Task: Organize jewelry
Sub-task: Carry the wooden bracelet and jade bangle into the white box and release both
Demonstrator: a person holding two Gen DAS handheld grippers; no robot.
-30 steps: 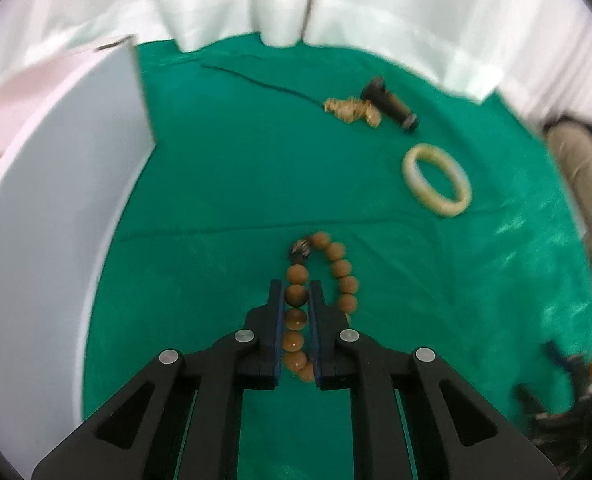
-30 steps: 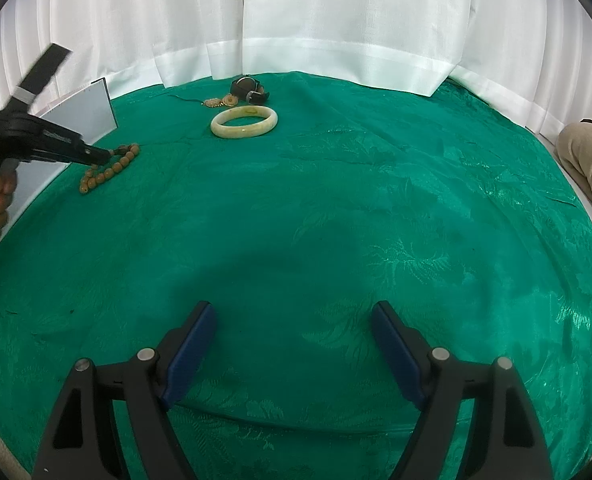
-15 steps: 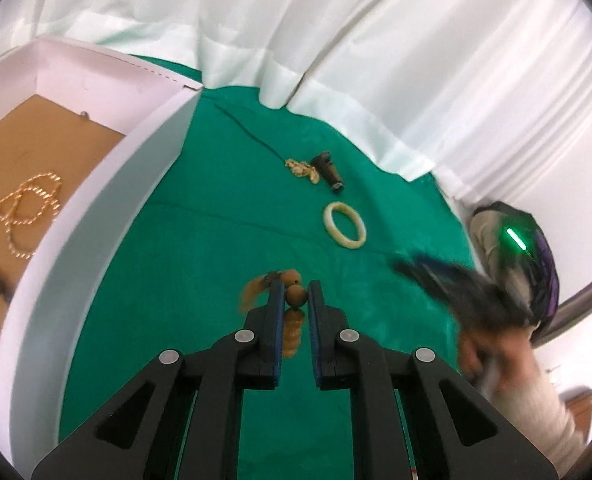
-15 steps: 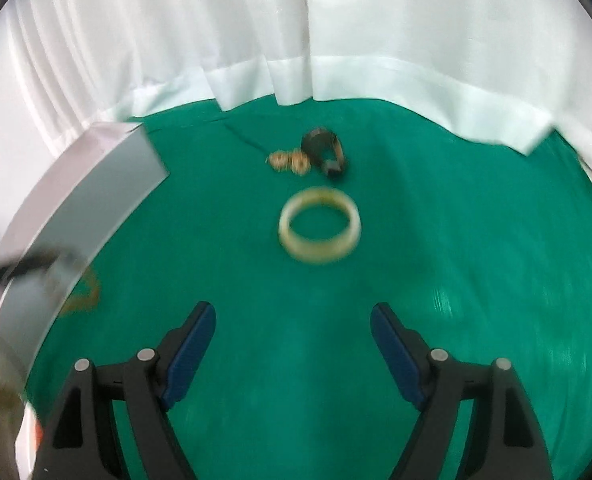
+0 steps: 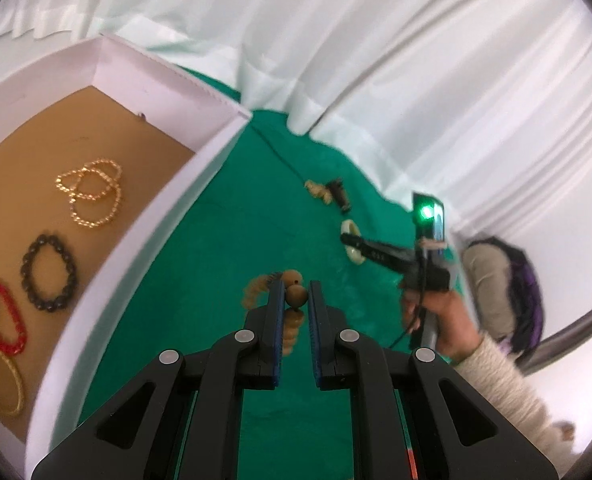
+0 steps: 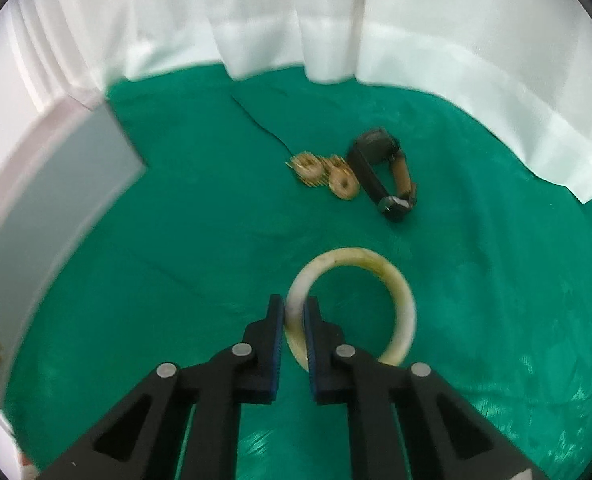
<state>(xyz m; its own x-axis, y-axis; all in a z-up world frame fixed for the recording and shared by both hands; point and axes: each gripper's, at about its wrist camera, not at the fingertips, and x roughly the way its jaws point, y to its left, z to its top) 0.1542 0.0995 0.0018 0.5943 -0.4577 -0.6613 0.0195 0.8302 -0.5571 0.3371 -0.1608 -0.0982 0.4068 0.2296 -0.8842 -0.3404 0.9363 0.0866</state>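
At the far left sits the white box (image 5: 200, 160) with its brown floor, where the sorted pieces lie spread apart so none tangle: a gold chain (image 5: 90, 192), a dark bead bracelet (image 5: 48, 272), a red bead bracelet (image 5: 4, 316) and a gold bangle (image 5: 0, 384) nearest us. Just right of the box wall, above the green cloth (image 5: 224, 264) that covers the desk, our left tongs (image 5: 294, 300) are pinched narrow on the wooden bead bracelet (image 5: 296, 296); one bead is clamped between the pads and the rest of the strand hangs loose below and to the left, which we judge keeps it clear of the cloth for the carry over the box wall. Further right, our right tongs (image 6: 294, 316) reach down to the pale jade bangle (image 6: 391, 292), which lies flat on the cloth; the jaws stand narrow across its near-left rim, one pad inside the ring and one outside, a grip we think suits a hard, smooth hoop better than spanning its whole width. Beyond the bangle, near the white curtain (image 6: 296, 12), the gold earrings (image 6: 323, 174) and the dark watch (image 6: 383, 176) wait just beside each other, not yet sorted.
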